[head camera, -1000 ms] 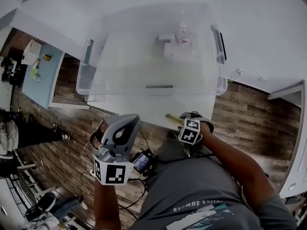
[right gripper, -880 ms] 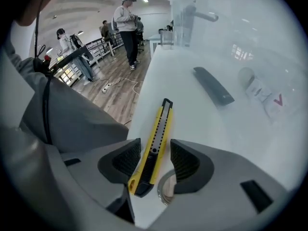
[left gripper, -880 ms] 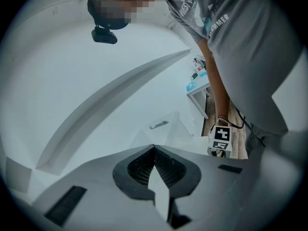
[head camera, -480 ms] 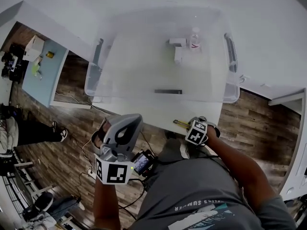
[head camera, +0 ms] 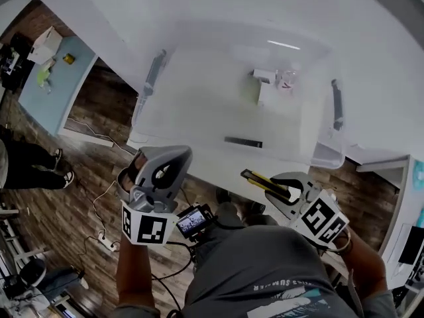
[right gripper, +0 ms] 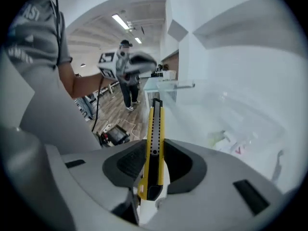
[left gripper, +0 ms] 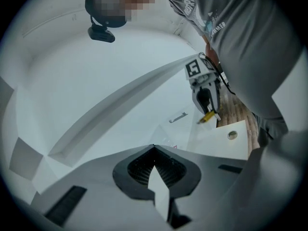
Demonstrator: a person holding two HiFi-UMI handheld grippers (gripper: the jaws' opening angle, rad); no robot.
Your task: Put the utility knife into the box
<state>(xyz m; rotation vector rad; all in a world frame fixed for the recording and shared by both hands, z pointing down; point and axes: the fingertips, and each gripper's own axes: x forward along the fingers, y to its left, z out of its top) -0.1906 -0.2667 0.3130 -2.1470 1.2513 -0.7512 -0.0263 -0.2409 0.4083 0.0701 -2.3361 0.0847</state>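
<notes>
The yellow and black utility knife (head camera: 264,181) sticks out from my right gripper (head camera: 283,192), which is shut on it just off the front edge of the white table (head camera: 377,58). In the right gripper view the knife (right gripper: 155,143) stands upright between the jaws of the right gripper (right gripper: 152,174), its tip towards the clear plastic box (right gripper: 250,117). The box (head camera: 154,78) sits on the table beyond both grippers. My left gripper (head camera: 156,172) is to the left, off the table's front edge, shut with nothing in it. The left gripper view shows the knife (left gripper: 208,116) in the other gripper.
Inside the box lie a small white carton (head camera: 265,85), a small clear bottle (head camera: 287,81) and a dark flat strip (head camera: 242,142). A light blue side table (head camera: 46,78) stands at the left on the wood floor. A person (right gripper: 128,88) stands in the room behind.
My right gripper has closed on the knife at the table's front edge and lifted it, moving right and nearer to me. The left gripper has barely moved.
</notes>
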